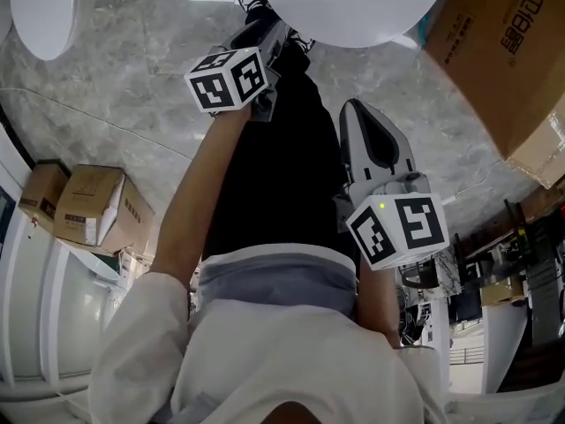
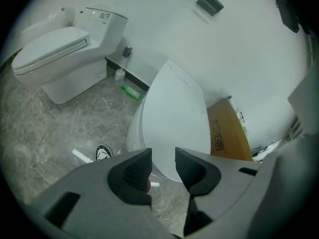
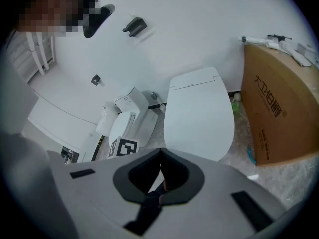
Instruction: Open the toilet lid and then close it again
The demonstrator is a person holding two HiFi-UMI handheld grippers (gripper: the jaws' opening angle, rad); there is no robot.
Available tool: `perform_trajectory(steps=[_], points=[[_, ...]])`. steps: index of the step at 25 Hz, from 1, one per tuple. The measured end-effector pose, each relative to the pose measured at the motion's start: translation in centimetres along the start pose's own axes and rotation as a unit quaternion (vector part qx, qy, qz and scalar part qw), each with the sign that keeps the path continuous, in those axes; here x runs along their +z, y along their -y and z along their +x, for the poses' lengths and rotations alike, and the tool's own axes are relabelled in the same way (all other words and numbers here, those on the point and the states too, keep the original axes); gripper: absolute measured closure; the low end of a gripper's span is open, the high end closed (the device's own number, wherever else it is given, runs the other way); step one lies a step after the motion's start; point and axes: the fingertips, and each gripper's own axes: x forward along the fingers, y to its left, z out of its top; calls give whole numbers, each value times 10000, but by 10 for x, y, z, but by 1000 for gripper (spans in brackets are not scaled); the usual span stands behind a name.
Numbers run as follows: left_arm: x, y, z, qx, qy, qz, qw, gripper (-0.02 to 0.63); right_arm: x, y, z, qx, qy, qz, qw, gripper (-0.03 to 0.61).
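The person's white shirt and black trousers are nearest in the head view, with an arm reaching forward on each side. The left tongs [image 2: 163, 156] are open. Their two dark pads stand apart with nothing between them, and only floor and the front edge of the lid show through the gap. The right tongs [image 3: 160, 153] are closed, with the tips meeting on nothing. Both hang in the air over the grey marbled floor [image 1: 132, 87], and neither touches the toilet.

Just ahead of them is the toilet lid [image 1: 353, 7], white and oval, lying down flat on its bowl. It sits straight in front of both tongs.

A large cardboard box [image 3: 276, 113] with printed characters stands beside the toilet on its right, close to it.

Farther off to the left, a second toilet [image 2: 60, 59] stands against the white wall, its lid also down. A small green bottle [image 2: 130, 91] lies on the floor at the foot of the wall between the two toilets.
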Motion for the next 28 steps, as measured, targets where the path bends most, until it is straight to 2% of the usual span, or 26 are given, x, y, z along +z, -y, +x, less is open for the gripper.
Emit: perform_trajectory(steps=[6, 15, 21, 25, 28], points=[[-5, -6, 15, -159, -49, -235, 9996, 457, -8, -5, 6, 36, -88, -37, 9999, 568], [-15, -19, 35, -240, -157, -366, 9989, 453, -20, -15, 17, 51, -252, -84, 9996, 568], [-19, -25, 50, -301, -323, -413, 9982, 453, -21, -19, 18, 23, -262, -15, 9997, 568], [-14, -22, 57, -286, -276, -386, 9985, 454, -21, -13, 17, -11, -258, 43, 9997, 568], [-12, -22, 59, -235, -302, -301, 9988, 475, -21, -10, 15, -33, -248, 74, 9997, 568]])
